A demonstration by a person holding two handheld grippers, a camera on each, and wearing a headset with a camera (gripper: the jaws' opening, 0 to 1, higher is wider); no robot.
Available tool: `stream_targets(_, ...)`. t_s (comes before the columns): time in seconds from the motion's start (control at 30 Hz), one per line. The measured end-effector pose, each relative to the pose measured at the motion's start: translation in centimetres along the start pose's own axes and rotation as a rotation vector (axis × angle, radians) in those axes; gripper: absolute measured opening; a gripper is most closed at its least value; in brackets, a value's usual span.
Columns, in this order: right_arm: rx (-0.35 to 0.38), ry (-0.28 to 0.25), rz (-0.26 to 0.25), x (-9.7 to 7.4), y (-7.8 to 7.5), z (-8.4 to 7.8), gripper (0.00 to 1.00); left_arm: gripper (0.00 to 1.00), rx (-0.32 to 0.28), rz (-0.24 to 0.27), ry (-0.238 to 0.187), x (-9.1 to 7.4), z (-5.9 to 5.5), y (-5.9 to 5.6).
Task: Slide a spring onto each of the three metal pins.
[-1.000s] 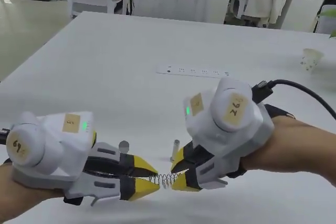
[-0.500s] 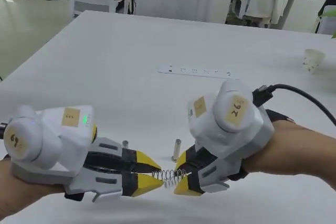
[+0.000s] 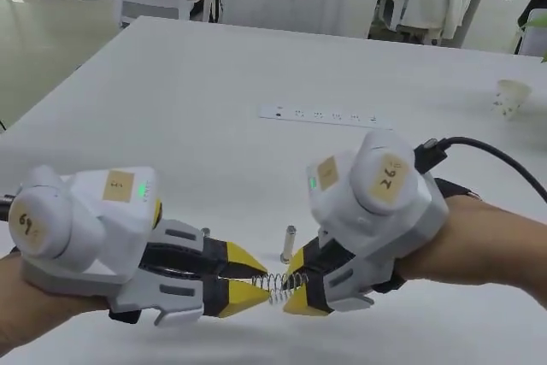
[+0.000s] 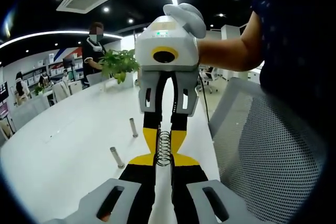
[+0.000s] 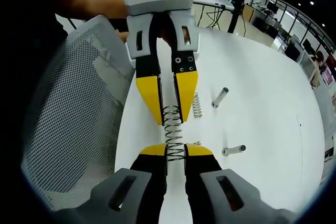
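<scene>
The spring [image 3: 278, 282] spans the gap between the two sets of jaws, its long axis running straight from one tip to the other, roughly level above the table [image 3: 214, 108]. The left gripper [image 3: 256, 278] is clamped on one end and the right gripper [image 3: 295, 285] on the other. A pin [image 3: 289, 244] stands upright just beyond the right jaws.

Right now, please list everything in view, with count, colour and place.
table: one, white, under everything.
pins: two, grey metal, standing on the table.
held spring: one, silver, between both grippers.
loose spring: one, silver, lying beside a pin.
power strip: one, white, mid-table.
paper cup: one, white, table's far right.
left gripper: one, white-black-yellow, shut on the held spring.
right gripper: one, same colours, shut on its other end.
</scene>
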State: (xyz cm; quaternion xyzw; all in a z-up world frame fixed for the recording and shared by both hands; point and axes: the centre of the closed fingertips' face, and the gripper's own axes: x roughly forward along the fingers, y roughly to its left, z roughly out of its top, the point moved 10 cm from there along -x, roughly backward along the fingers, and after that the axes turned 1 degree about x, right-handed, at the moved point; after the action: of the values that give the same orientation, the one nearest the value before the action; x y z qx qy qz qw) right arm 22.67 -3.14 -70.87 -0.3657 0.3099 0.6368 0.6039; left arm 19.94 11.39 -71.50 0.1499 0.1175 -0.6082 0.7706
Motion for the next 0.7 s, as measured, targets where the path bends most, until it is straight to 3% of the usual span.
stream_targets(0.7, -0.019, -0.011, -0.003, -1.5, 0.6, 1.5, 0.09, 0.02, 0.030, -0.009, 0.039, 0.4, -0.4, -0.2)
